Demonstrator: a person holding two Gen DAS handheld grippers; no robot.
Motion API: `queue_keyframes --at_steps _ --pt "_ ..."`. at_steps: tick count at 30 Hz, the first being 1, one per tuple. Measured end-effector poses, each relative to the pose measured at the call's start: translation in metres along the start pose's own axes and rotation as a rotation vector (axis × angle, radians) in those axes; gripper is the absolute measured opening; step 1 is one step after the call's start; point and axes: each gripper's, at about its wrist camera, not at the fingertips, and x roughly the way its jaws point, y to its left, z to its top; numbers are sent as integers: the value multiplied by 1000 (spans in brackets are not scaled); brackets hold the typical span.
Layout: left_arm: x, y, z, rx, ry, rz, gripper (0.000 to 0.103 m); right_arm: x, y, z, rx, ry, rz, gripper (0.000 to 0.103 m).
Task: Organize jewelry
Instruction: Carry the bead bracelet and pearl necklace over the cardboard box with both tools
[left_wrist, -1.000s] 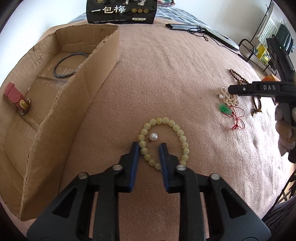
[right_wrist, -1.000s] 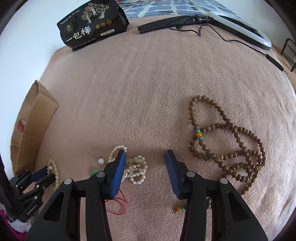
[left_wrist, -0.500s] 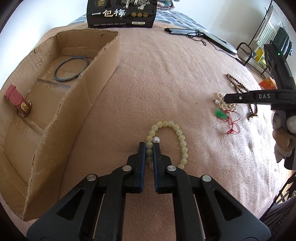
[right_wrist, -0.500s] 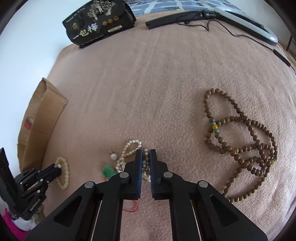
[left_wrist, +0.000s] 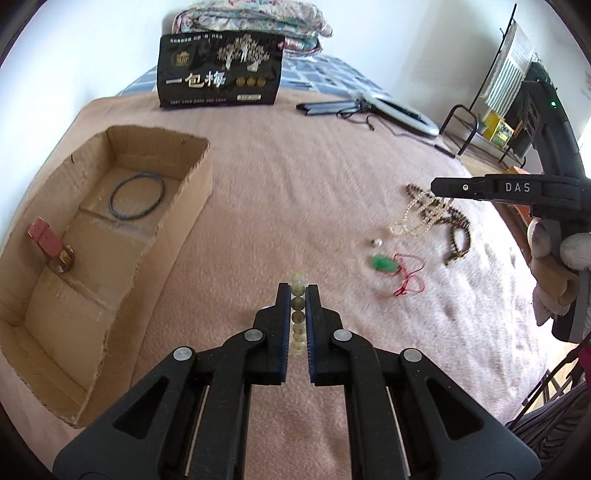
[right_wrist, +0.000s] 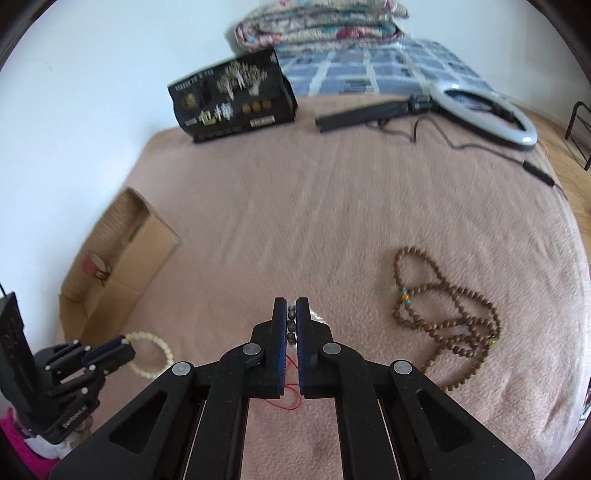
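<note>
Above pink blanket (left_wrist: 295, 192): pale bead bracelet (left_wrist: 297, 314) pinched between left jaws, pearl strand (left_wrist: 415, 218) between right jaws.

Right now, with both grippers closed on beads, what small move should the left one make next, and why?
Probably carry the left gripper leftward over the cardboard box: it is shut on the pale bead bracelet, and the box's near section looks bare.

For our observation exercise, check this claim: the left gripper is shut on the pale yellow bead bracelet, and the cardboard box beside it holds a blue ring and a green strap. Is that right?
Not quite. The strap in the cardboard box is red, not green, as the left wrist view shows. The rest holds: the left gripper is shut on the pale yellow bead bracelet, and the blue ring lies in the box.
</note>
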Motion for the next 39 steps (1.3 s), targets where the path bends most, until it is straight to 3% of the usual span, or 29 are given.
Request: queue_keyframes --at_steps 8,17,29,39 --pt "-30 5 11 -25 -75 -22 5 -40 15 12 -6 -111 23 3" --pt "-64 24 21 -62 -160 -23 5 -61 46 17 -36 -172 70 3" --pt "-95 75 17 -139 -227 40 5 -56 117 20 -131 -178 165 3" --pt "-104 126 4 -227 -235 105 5 -37 177 16 -199 -152 237 3"
